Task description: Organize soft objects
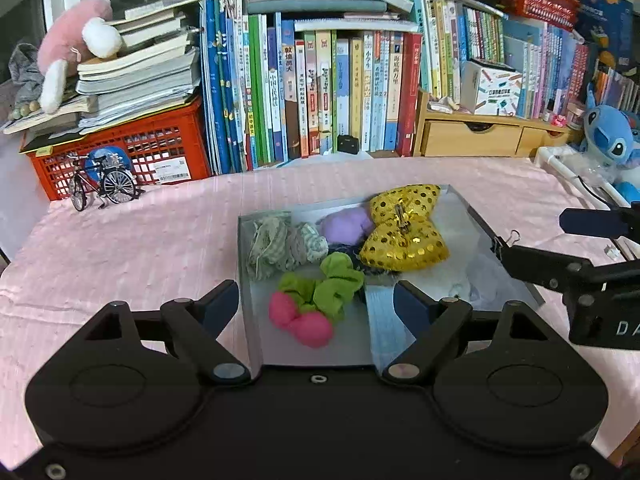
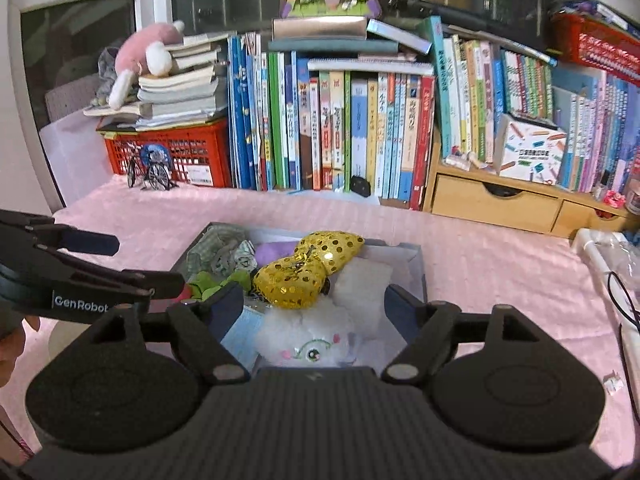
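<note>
A shallow grey box sits on the pink tablecloth and holds several soft things: a gold sequin bow, a purple puff, a green-checked scrunchie, a green scrunchie, a pink one and a white plush. My left gripper is open and empty over the box's near edge. My right gripper is open and empty above the white plush, with the bow just beyond. The right gripper also shows in the left wrist view.
Upright books line the back. A red crate with a toy bicycle stands at back left. Wooden drawers and a blue plush are at back right. A white rail and a cable lie at right.
</note>
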### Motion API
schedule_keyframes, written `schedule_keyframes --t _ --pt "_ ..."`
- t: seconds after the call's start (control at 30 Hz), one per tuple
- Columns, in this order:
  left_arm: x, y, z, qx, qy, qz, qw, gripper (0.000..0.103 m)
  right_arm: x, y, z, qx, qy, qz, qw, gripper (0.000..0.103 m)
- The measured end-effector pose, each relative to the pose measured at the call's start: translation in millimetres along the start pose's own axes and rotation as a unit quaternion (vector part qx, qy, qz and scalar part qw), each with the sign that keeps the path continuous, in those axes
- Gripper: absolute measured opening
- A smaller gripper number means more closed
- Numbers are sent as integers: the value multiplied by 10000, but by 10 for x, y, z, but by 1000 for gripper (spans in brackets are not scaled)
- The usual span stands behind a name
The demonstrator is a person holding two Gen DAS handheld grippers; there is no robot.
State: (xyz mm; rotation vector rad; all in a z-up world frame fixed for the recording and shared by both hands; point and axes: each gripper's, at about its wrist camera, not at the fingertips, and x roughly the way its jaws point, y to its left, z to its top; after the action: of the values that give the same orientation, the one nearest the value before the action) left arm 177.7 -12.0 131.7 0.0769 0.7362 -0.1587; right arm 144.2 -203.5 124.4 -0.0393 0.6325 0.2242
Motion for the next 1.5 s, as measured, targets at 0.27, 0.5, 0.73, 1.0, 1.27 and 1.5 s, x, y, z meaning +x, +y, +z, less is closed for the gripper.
schedule_keyframes --t 0.27,0.5,0.73,1.0,1.27,1.5 --pt "-311 -75 -337 69 -413 -70 9991 85 -330 39 -231 21 -477 -106 9988 88" --pt "-525 -105 -654 25 -823 -22 9966 87 -554 66 -486 -44 -835 -202 9963 91" --pt "-683 -113 -959 -72 -1200 151 9926 88 -679 121 -777 -323 -1007 -408 9936 93" --pt "-760 -137 -1276 -26 -1424 331 9893 90 -791 130 -1032 -370 -1265 -397 9905 100" --pt "-765 -154 -1538 -131 -1330 278 9906 91 -855 188 -1270 -391 -1446 -370 9880 103" --pt "-681 -158 -1793 -206 -1185 354 9921 92 -794 208 -1508 -269 -1364 -462 9892 103"
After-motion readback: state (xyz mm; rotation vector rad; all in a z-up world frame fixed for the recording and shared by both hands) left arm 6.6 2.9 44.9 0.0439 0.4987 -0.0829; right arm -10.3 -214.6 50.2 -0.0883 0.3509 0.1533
